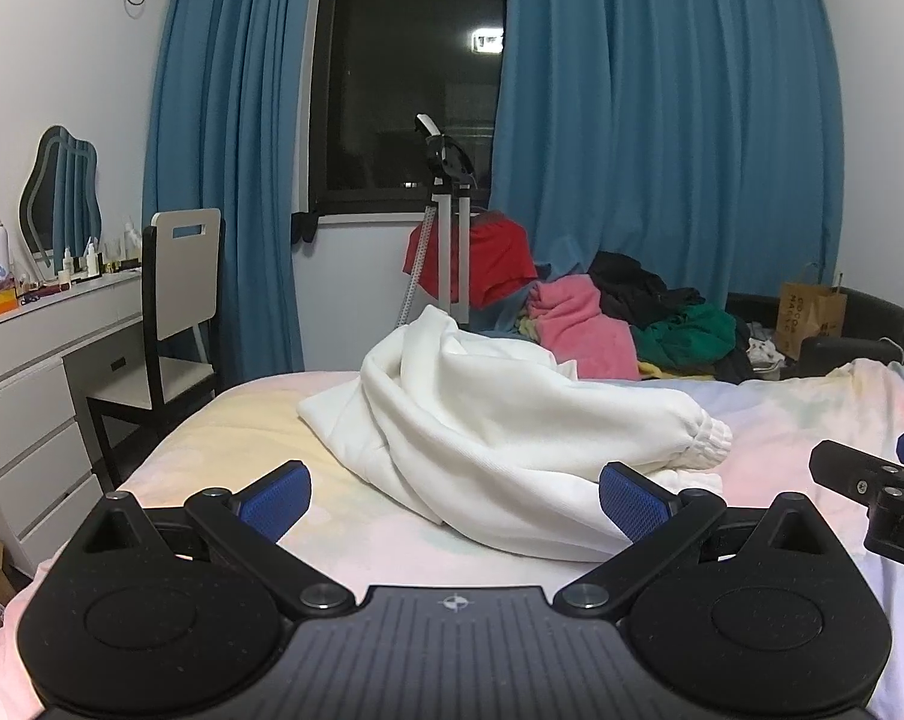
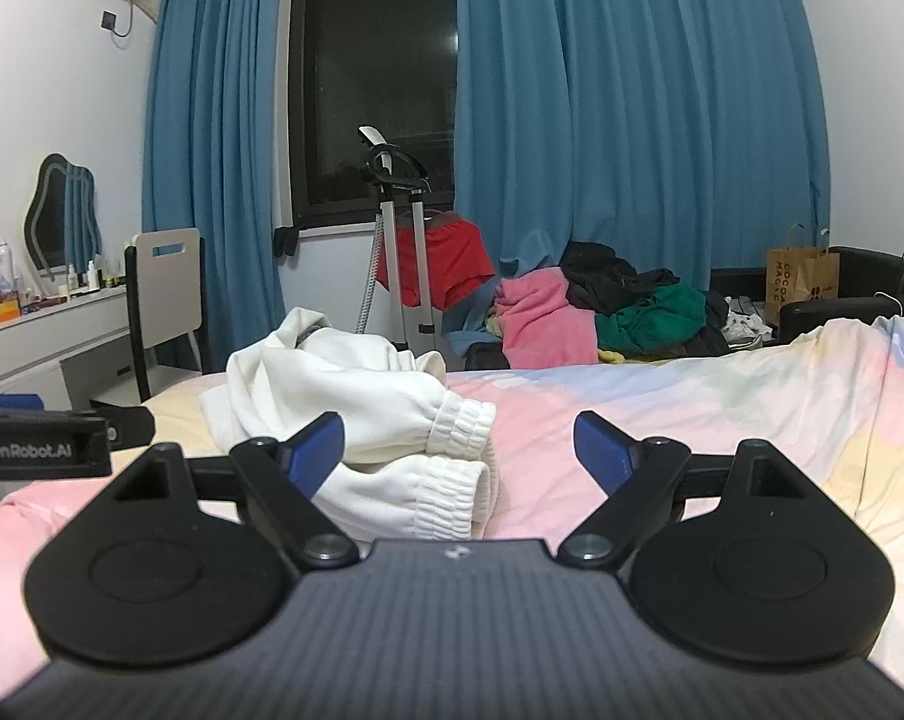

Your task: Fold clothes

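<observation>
White sweatpants (image 1: 500, 420) lie crumpled on the pastel bedspread (image 1: 242, 438), cuffs toward the right. They also show in the right wrist view (image 2: 362, 408), with two ribbed cuffs (image 2: 452, 456) nearest. My left gripper (image 1: 452, 495) is open and empty, just short of the garment's near edge. My right gripper (image 2: 458, 450) is open and empty, with the cuffs between and just beyond its blue fingertips (image 2: 317, 447). The right gripper's body shows at the right edge of the left view (image 1: 872, 492); the left gripper shows at the left edge of the right view (image 2: 44, 441).
A pile of pink, green, black and red clothes (image 1: 620, 312) lies behind the bed by the blue curtains (image 1: 662, 120). A garment steamer stand (image 1: 449, 228) stands at the window. A white dresser (image 1: 38, 372) and chair (image 1: 176, 312) are left; a paper bag (image 1: 812, 309) is right.
</observation>
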